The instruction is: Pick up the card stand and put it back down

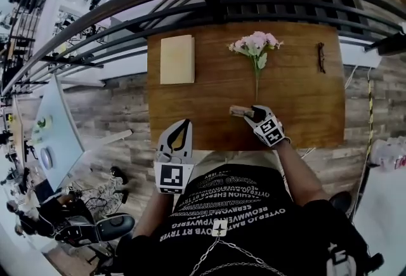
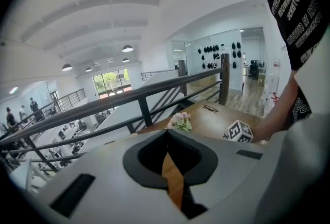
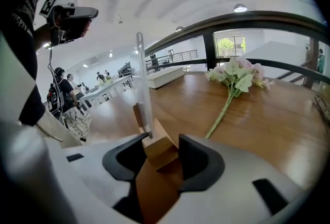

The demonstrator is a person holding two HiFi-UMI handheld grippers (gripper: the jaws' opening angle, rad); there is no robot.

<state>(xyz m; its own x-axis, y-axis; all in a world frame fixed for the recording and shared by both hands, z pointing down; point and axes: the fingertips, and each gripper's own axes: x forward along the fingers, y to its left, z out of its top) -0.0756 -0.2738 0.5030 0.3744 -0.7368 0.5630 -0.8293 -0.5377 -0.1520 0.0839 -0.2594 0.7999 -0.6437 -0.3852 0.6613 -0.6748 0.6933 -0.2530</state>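
card stand (image 3: 160, 152): wood block, clear sheet | right gripper (image 3: 161, 139): fingers apart, seemingly loose | left gripper (image 2: 167, 133): fingers together

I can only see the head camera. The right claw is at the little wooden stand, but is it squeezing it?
Observer: No. In the right gripper view the right claw is open. The card stand seems to rest on the table, with its wooden base inside the claw, not pinched.
Operator: Is there a card in it? I just see a brown lump.
Observer: A clear plate stands upright in the base. I see no print on it.
Operator: What about the other claw?
Observer: The left gripper view shows the left claw shut, with nothing in it.
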